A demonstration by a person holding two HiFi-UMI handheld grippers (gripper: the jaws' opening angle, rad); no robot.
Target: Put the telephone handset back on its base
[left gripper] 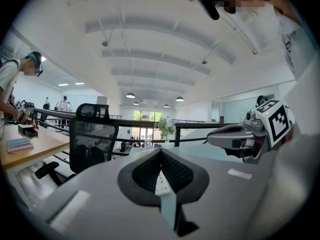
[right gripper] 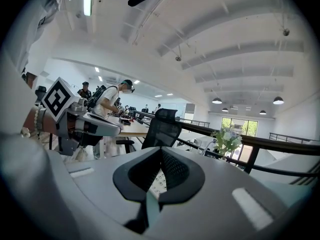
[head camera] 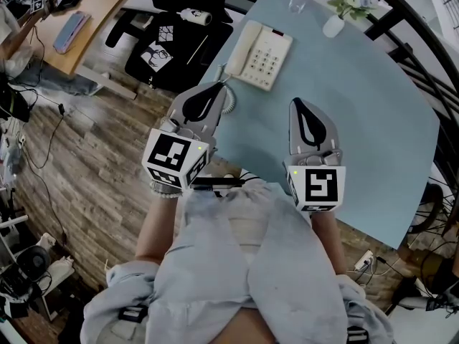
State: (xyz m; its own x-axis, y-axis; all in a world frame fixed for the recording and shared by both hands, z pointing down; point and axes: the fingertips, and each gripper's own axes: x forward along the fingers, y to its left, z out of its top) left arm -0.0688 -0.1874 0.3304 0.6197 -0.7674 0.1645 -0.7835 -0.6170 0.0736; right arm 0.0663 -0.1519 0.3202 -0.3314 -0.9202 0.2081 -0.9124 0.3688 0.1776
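A cream telephone (head camera: 267, 59) stands on the light blue table (head camera: 373, 127) near its far left corner. Its handset (head camera: 239, 47) lies along the left side of the base, and the coiled cord (head camera: 229, 100) hangs off the table edge. My left gripper (head camera: 219, 85) is shut and holds nothing; its tip hovers by the cord, just short of the phone. My right gripper (head camera: 298, 103) is over the table to the right of the phone, also shut and holding nothing. In the left gripper view the jaws (left gripper: 161, 151) meet at the tip; the right gripper view (right gripper: 161, 150) shows the same.
A drinking glass (head camera: 297, 1) and a white vase with a plant (head camera: 336, 24) stand behind the phone. A black office chair (head camera: 179, 45) sits left of the table, with a wooden desk (head camera: 86, 20) beyond it. Another person (right gripper: 112, 100) works at that desk.
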